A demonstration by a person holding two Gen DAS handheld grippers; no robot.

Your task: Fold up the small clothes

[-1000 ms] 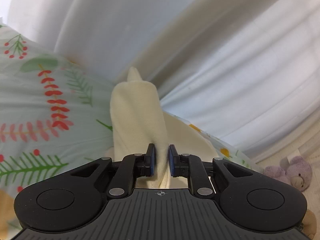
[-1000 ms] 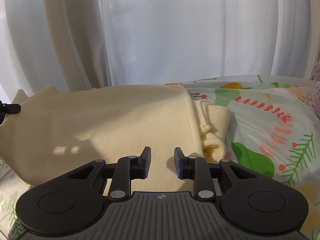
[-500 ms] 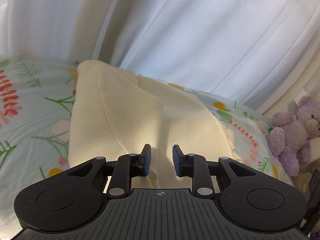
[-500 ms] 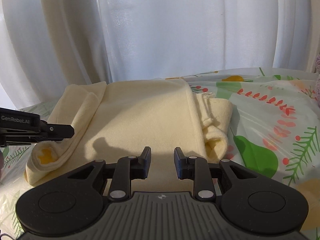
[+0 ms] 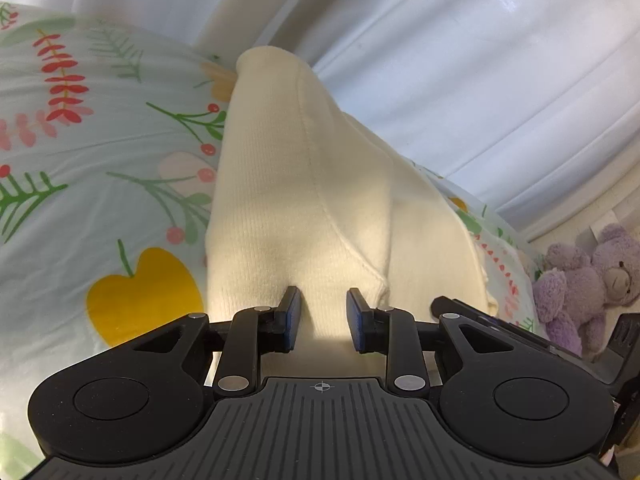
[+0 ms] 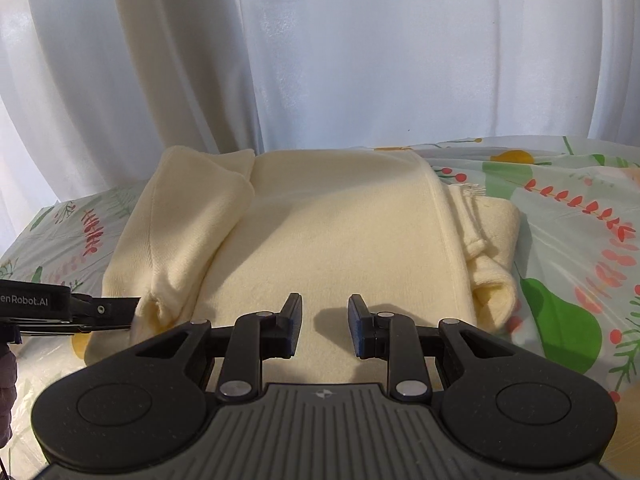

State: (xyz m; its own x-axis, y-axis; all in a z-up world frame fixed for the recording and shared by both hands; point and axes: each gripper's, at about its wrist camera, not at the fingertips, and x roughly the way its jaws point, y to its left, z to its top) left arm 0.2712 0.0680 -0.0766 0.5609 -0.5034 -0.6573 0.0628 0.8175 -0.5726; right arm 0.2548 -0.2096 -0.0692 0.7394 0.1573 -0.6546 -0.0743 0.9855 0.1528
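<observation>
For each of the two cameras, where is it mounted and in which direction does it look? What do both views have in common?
Left wrist view: sits on the left gripper, looking forward and down along the cream knitted garment on the floral-print sheet; its own open jaws show, and a purple plush bear at the right.
Right wrist view: sits on the right gripper, facing the white curtain across the garment; its own open jaws and the left gripper's fingertips show.
Shared: garment, sheet, curtain.

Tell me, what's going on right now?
Both grippers, left and right, open, holding nothing. Cream garment lies on the floral sheet, left side folded in. Nothing in the way.
</observation>
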